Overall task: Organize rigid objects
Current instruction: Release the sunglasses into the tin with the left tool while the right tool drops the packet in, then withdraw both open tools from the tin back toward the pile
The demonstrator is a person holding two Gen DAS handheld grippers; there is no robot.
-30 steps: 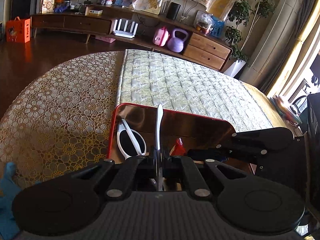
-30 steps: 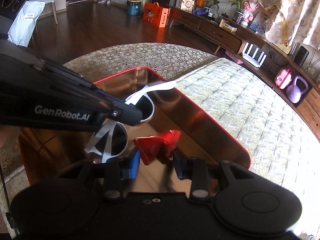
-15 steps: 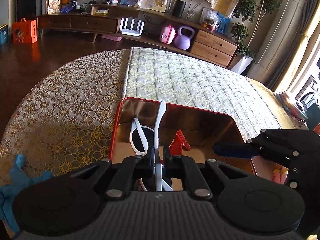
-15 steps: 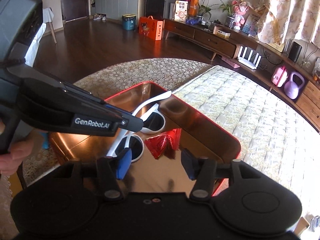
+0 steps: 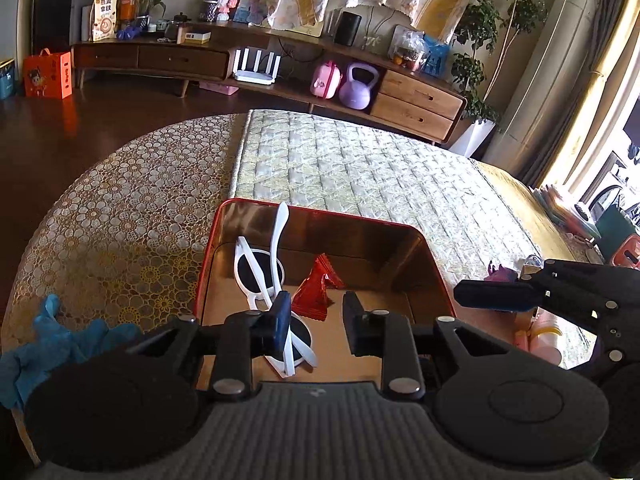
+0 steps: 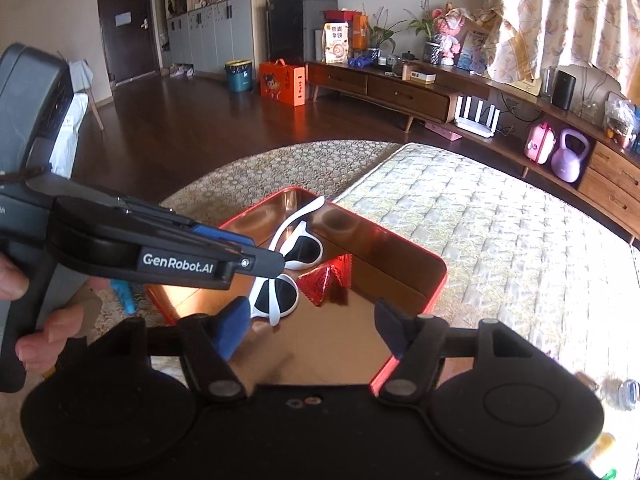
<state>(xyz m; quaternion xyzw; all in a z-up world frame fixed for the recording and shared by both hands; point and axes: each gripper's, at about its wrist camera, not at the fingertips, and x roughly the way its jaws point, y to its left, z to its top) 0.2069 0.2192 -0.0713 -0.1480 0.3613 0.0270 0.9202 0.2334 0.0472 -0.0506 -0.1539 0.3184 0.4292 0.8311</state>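
A red-rimmed metal tin (image 5: 434, 264) (image 6: 436, 264) lies open on the bed. In it lie white sunglasses (image 5: 260, 268) (image 6: 298, 248) with unfolded arms and a red foil packet (image 5: 316, 292) (image 6: 324, 284). My left gripper (image 5: 316, 320) is open and empty, just above the near end of the sunglasses. My right gripper (image 6: 312, 328) is open and empty, raised over the tin's near side. The left gripper also shows in the right wrist view (image 6: 264, 260), and one right finger (image 5: 496, 296) in the left wrist view.
A blue glove (image 5: 60, 340) lies on the lace cover left of the tin. Small items, one pink (image 5: 544, 340), lie right of the tin. A quilted mat (image 5: 360, 168) covers the bed beyond. A wooden sideboard (image 5: 280, 76) stands behind.
My left gripper opened and let go of the sunglasses, which now lie in the tin. My right gripper opened wider and drew back and up from the red packet.
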